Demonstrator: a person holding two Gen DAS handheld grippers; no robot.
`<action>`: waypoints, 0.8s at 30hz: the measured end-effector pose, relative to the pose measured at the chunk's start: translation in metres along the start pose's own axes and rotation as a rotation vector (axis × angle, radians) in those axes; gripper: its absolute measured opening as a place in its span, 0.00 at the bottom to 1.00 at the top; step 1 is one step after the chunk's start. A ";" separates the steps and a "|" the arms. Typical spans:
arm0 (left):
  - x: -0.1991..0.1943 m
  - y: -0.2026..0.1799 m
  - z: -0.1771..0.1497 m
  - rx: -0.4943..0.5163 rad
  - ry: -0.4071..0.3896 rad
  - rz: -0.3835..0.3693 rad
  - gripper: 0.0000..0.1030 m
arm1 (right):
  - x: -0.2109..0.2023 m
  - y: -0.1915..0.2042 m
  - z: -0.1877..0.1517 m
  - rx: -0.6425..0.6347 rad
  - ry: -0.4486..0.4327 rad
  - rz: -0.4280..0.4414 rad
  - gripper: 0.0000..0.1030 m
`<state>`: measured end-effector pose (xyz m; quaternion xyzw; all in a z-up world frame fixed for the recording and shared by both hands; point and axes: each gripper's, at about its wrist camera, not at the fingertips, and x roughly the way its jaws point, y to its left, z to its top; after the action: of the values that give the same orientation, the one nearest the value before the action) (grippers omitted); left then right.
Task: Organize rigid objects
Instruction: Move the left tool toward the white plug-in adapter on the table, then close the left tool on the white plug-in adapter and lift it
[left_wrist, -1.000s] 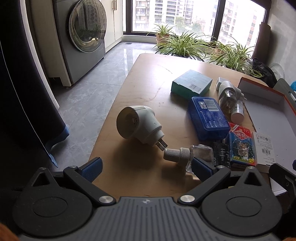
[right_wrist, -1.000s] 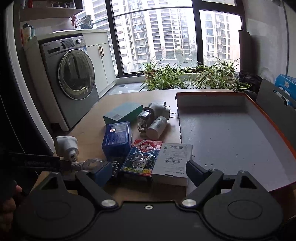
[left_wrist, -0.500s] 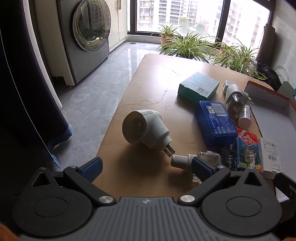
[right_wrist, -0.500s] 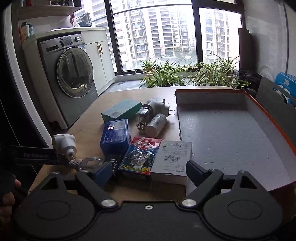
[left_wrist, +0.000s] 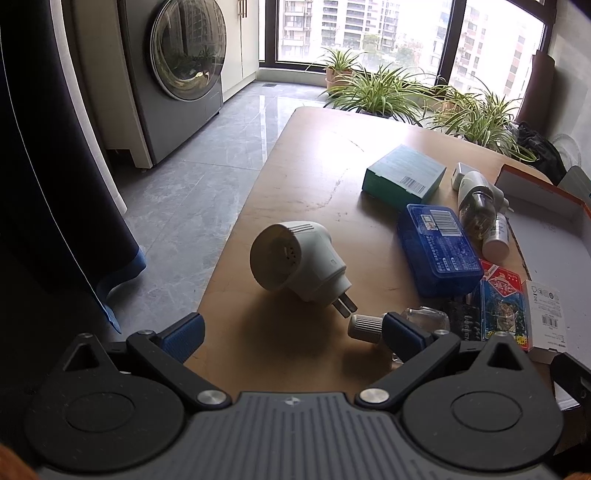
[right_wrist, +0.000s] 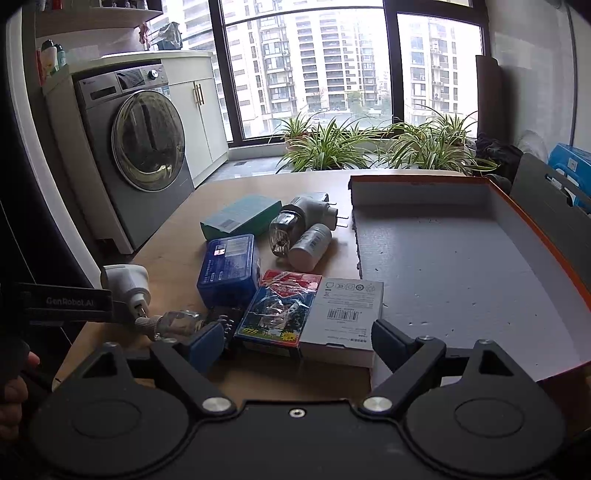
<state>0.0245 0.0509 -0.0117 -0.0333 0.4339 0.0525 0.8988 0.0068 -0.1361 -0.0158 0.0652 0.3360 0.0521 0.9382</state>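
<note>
Your left gripper (left_wrist: 293, 330) is spread wide and empty; the white plug (left_wrist: 299, 264) lies on the table (left_wrist: 317, 177) just ahead between its fingers, the small glass bottle (left_wrist: 421, 319) behind its right finger. Your right gripper (right_wrist: 299, 341) is also spread, the card pack (right_wrist: 279, 310) and white box (right_wrist: 345, 314) just ahead, the tray (right_wrist: 461, 258) ahead to its right.

Both grippers hover low with fingers spread wide and nothing between them, the left gripper (left_wrist: 293, 330) beside the right gripper (right_wrist: 299, 341).

Wooden table (left_wrist: 303, 192) bears white plug (left_wrist: 299, 262), boxes, bottles, open tray (right_wrist: 461, 266)
</note>
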 end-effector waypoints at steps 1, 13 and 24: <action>0.000 0.000 0.000 -0.001 0.000 0.000 1.00 | 0.000 0.000 0.000 0.001 -0.001 0.000 0.99; 0.009 0.007 0.005 -0.031 0.003 0.016 1.00 | 0.005 -0.001 0.001 0.003 0.011 -0.002 0.99; 0.047 0.008 0.031 -0.097 0.005 0.066 1.00 | 0.007 -0.004 0.002 0.005 0.012 -0.014 0.99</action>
<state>0.0764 0.0656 -0.0291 -0.0628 0.4339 0.1030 0.8929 0.0136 -0.1396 -0.0195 0.0648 0.3422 0.0450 0.9363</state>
